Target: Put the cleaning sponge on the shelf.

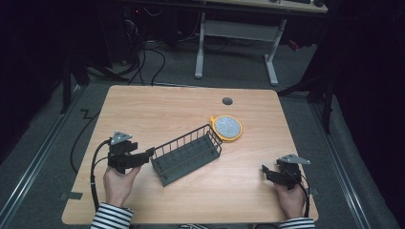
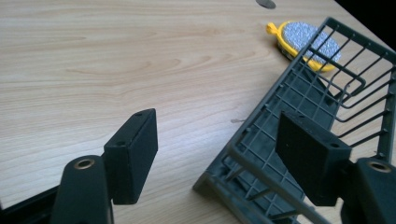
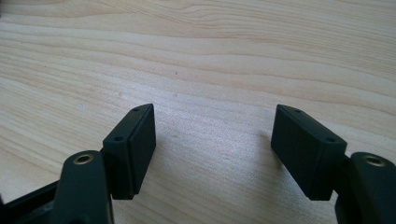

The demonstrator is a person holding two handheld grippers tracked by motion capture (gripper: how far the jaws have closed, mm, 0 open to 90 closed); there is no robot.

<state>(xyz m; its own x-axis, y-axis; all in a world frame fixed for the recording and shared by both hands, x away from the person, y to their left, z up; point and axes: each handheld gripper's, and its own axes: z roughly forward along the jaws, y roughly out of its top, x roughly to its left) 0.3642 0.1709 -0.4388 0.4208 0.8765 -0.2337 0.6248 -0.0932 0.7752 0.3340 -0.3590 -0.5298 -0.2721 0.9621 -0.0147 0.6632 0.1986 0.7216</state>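
Wire basket point(image 1: 187, 154) sits mid-counter point(image 1: 157, 109), slanted. Looks light, stiff, open mesh; rim wire at near end seems best spot to pinch. Left claw point(image 1: 147, 153) spread, straddling that end rim, not clamping yet. Right claw point(image 1: 266, 171) spread, over bare wood, well apart. Count: one basket, one yellow scrubber point(image 1: 227, 128) just beside far corner.

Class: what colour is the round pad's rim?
Yellow rim on the pad, clearest in the left gripper view.

Looks like a lab/test room to me: I see a bare wood table point(image 1: 191, 102), black curtains, cables across grey floor, metal-leg desk point(image 1: 236, 45) w/ equipment behind
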